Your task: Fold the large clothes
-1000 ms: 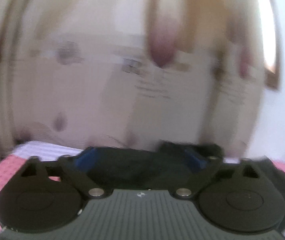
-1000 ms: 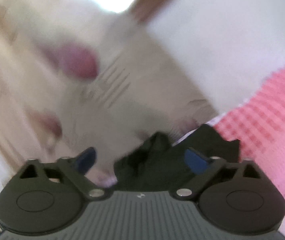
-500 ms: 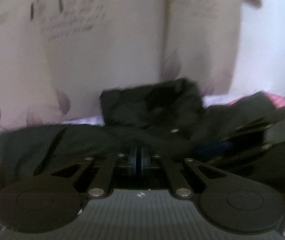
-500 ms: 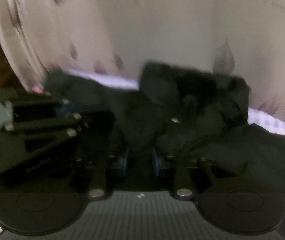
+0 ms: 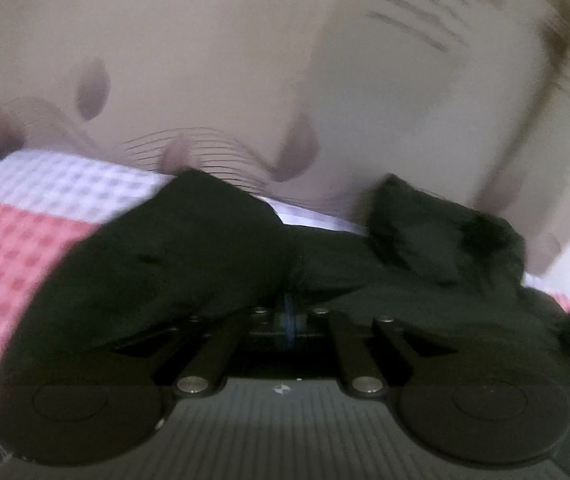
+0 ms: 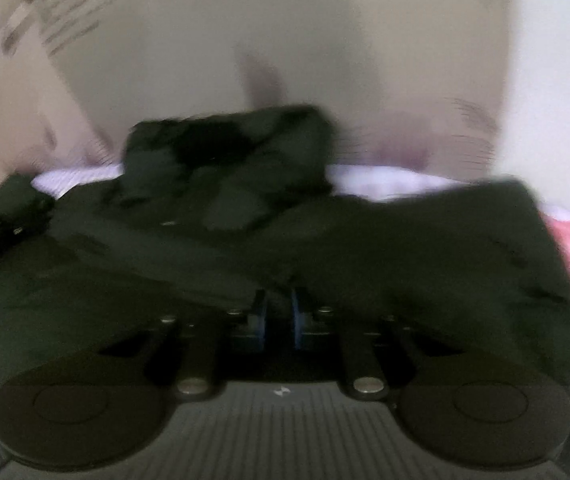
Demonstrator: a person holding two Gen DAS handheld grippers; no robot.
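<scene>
a: left wrist view: the left gripper (image 5: 287, 312) is clenched on a fold of the one black garment (image 5: 189, 256) lying on the checked cover (image 5: 17, 248). thin bite; it could slip.

b: right wrist view: the right gripper (image 6: 279, 312) pinches the same garment (image 6: 405, 248), slightly apart. uneven pulling may skew it. two grippers, one curtain (image 6: 285, 40).

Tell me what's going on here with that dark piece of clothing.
A person holds a gripper in each hand and is folding a black garment spread on a pink and white checked cover. The left gripper and the right gripper each look pinched shut on a fold of the fabric near its edge. A bunched part lies farther back, by the patterned curtain.
</scene>
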